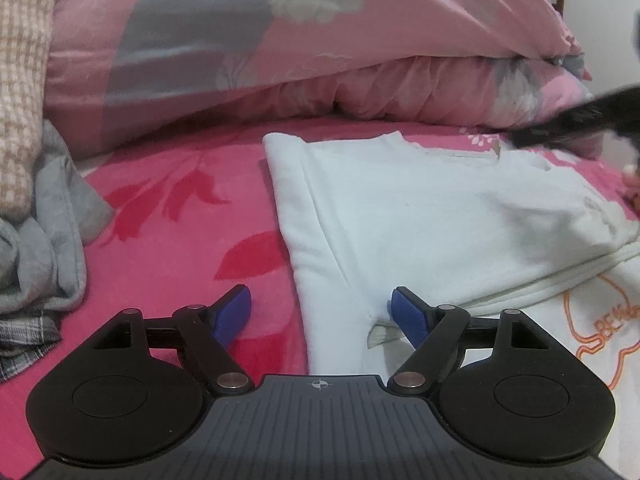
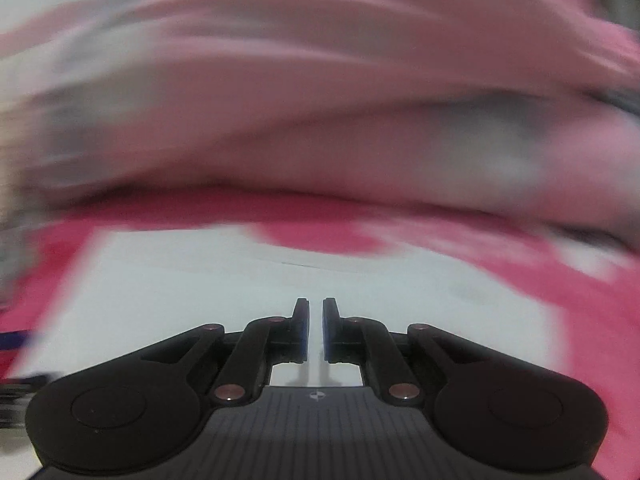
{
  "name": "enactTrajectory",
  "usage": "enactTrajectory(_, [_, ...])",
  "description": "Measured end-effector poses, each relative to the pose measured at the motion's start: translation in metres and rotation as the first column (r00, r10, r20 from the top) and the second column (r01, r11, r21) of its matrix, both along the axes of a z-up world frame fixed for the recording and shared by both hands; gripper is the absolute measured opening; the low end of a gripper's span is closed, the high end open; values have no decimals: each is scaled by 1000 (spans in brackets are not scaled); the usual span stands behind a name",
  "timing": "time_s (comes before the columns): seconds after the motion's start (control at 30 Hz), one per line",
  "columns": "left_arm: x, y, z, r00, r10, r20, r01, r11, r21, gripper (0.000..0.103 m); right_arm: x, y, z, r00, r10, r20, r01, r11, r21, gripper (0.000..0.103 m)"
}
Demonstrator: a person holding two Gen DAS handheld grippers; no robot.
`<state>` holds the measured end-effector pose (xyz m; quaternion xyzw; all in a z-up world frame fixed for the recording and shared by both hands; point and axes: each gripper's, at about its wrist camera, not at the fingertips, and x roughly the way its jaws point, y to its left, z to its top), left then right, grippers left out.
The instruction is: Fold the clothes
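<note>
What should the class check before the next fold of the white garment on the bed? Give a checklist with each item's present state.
1. White garment lies flat on bed: ok.
2. Left gripper open, nothing held: ok.
3. Right gripper shut, nothing seen between fingers: ok.
4. Grey clothes apart from garment: ok.
5. Right view sharp enough to aim: not ok, blurred.
6. Garment's right edge lies smooth: cannot tell.

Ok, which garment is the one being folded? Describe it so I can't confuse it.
On the pink floral bedsheet, below the heaped pink quilt, lies the white top, spread flat. Unlike the crumpled grey clothes at the left, it is smooth, with an orange print near its lower right.
</note>
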<state>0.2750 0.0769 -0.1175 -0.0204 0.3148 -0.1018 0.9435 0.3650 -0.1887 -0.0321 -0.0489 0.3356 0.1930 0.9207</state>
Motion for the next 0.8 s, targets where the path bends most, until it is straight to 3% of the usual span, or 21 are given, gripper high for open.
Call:
enactTrajectory(0.07, [0, 4, -1, 1000, 0, -6, 0, 1000, -26, 78, 7, 48, -6, 983, 180, -27, -179, 983, 29, 6])
enactTrajectory(0.13, [1, 8, -2, 1000, -1, -11, 1, 999, -53, 79, 20, 85, -22, 964, 260, -57, -258, 965, 32, 6])
enactTrajectory(0.23, [3, 13, -3, 1000, -2, -18, 1, 996, -87, 79, 53, 113, -61, 972, 187, -145, -200, 977, -79, 2])
enactTrajectory(0.3, [3, 13, -3, 1000, -2, -19, 1, 996, -90, 79, 59, 114, -55, 984, 125, -124, -138, 986, -98, 5])
enactTrajectory(0.4, [3, 12, -3, 1000, -3, -20, 1, 996, -84, 80, 45, 121, -30, 976, 196, -91, -200, 979, -29, 6])
enactTrajectory(0.5, [4, 12, -3, 1000, -3, -21, 2, 997, -82, 80, 48, 144, -29, 950, 284, -129, -279, 959, 53, 5])
enactTrajectory(0.6, [4, 12, -4, 1000, -5, -17, 3, 997, -79, 81, 77, 165, -58, 953, 242, -181, -236, 970, 55, 4])
enactTrajectory(0.67, [3, 14, -5, 1000, -7, -17, 5, 996, -92, 81, 101, 155, -66, 961, 170, -219, -129, 974, 187, 3])
enactTrajectory(0.73, [3, 16, -5, 1000, -8, -18, 6, 995, -100, 81, 110, 126, -58, 972, 57, -228, 17, 951, 309, 6])
enactTrajectory(0.8, [3, 16, -4, 1000, -9, -18, 7, 995, -104, 81, 96, 91, -38, 977, -10, -215, 86, 934, 346, 6])
